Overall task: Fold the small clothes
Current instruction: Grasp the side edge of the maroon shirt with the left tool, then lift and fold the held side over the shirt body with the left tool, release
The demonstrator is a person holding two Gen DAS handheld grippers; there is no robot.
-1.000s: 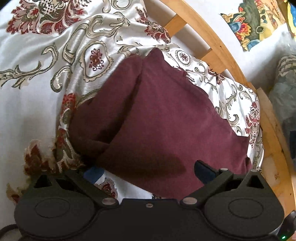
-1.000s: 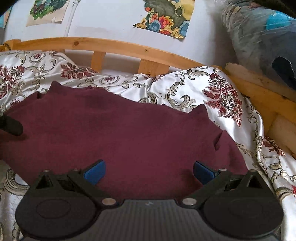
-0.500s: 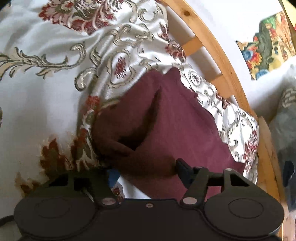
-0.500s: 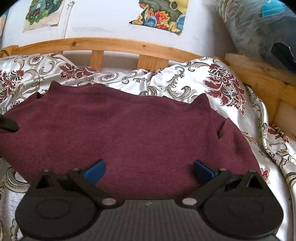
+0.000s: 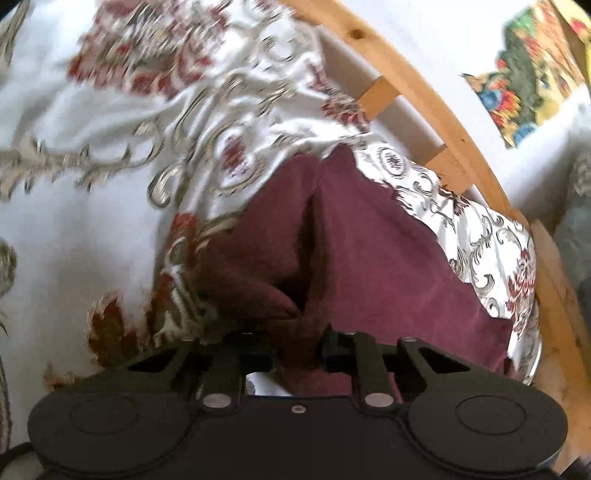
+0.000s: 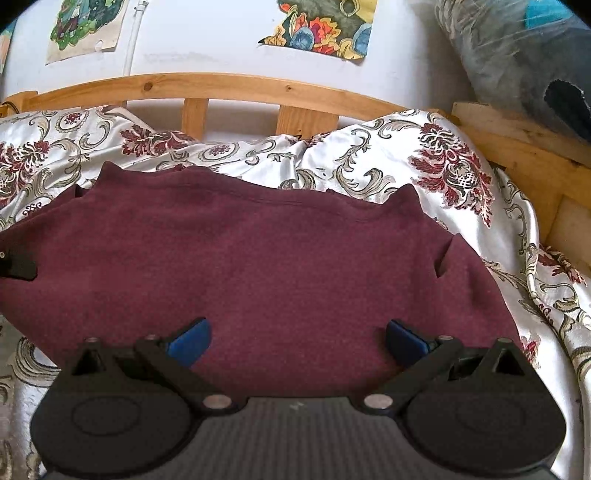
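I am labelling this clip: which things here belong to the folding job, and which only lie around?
Job:
maroon garment
left tool, shut on the garment's edge
right tool, open over the garment

Lying about:
patterned bedspread
wooden bed frame
wall pictures
plastic-wrapped bundle

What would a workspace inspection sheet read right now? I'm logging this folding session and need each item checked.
Surface: floral satin bedspread, wrinkled.
Job's things: maroon garment spread on the bedspread, one edge bunched.
Clutter: nothing seen on the bedspread.
Grippers: left gripper shut on the maroon garment's bunched edge; right gripper open over the garment.
Cables: dark cable by left gripper's body.
Surroundings: wooden bed rail, colourful wall pictures, plastic-wrapped bundle.
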